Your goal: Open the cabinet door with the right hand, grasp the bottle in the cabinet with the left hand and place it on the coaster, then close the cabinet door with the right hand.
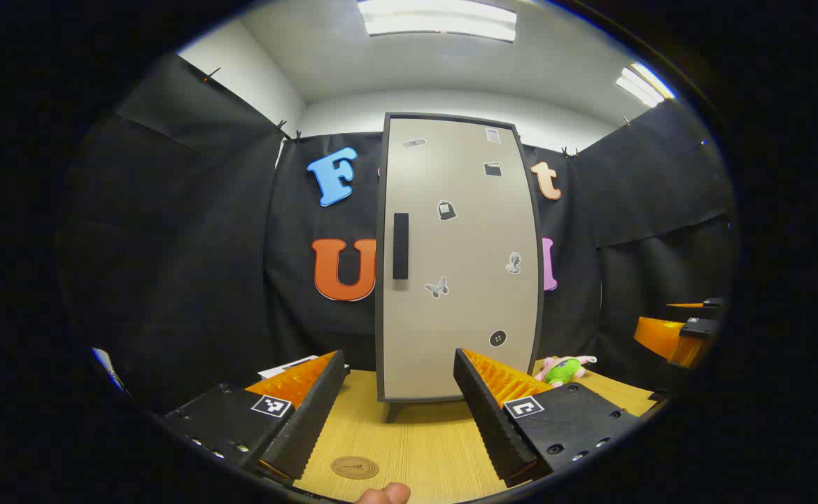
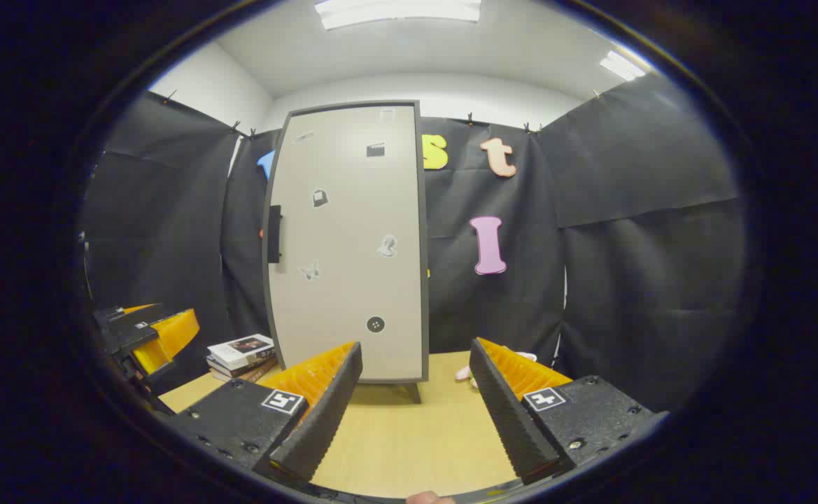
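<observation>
You have not started yet: the cabinet (image 1: 459, 259) stands upright on the counter (image 1: 415, 448) with its door shut, so all 3 steps are left, opening it with your right hand, moving the bottle, and closing it. The bottle must be behind that door; you cannot see it. The door handle (image 1: 400, 246) sits on the cabinet's left edge. Your left gripper (image 1: 400, 420) has its fingers spread wide and empty in front of the cabinet, and your right gripper (image 2: 415, 413) is equally released, holding nothing. By count: 1 cabinet, 1 handle, 1 round coaster (image 1: 355, 467) on the counter in front of the cabinet, 1 plush toy (image 1: 564, 369) by its right foot, and 1 small stack of books (image 2: 242, 353) to its left.
</observation>
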The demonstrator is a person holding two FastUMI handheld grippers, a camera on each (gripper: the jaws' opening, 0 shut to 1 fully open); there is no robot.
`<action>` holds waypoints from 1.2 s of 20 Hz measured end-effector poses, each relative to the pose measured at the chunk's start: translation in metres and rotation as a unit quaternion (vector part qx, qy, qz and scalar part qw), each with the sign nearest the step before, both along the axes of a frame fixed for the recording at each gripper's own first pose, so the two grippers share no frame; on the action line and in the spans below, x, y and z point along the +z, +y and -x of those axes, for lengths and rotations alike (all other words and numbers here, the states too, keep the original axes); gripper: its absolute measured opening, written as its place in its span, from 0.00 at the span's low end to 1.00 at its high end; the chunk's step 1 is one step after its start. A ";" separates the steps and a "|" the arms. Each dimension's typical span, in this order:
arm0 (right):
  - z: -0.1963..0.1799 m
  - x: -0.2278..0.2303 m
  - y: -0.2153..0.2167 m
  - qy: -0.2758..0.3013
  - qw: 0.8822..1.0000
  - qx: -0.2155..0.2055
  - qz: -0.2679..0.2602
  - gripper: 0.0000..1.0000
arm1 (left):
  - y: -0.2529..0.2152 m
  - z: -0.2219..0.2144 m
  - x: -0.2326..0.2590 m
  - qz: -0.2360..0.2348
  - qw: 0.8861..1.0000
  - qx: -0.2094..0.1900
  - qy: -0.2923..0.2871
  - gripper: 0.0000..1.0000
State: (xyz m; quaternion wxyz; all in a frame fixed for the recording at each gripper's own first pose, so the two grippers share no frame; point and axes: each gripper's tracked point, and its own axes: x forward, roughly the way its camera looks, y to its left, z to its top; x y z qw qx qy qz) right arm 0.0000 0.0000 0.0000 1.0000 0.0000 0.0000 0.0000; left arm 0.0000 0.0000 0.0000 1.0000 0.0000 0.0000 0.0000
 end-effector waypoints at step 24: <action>-0.022 0.026 0.037 0.003 0.997 0.077 0.017 0.99 | -0.005 0.006 0.007 -0.009 1.000 -0.006 -0.013 0.94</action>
